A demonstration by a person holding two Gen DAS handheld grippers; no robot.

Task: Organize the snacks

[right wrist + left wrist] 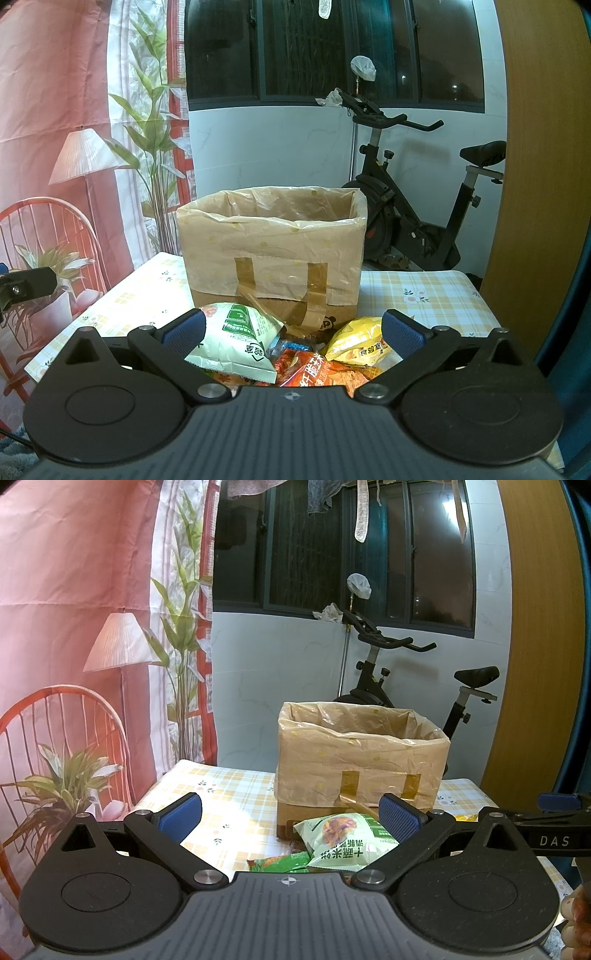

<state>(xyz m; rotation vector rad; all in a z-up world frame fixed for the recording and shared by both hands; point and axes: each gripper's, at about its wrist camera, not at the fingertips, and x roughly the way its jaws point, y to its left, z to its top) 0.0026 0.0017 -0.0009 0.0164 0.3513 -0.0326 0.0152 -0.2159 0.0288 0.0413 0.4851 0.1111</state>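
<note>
Checked tabletop point(424, 295) carries a lined cardboard box point(273, 251); snack packets point(236, 343) lie heaped just before it. Left tongs point(290, 818) and right tongs point(291, 334) gape wide, holding nothing.

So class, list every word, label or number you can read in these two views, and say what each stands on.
"DAS": on the right gripper, seen from the left wrist.
"食验室": on the yellow snack bag.
"十蔬米饼": upside down on the green-and-white snack bag.
Large characters on the red snack bag: partly hidden.
Finer print: too small.
</note>
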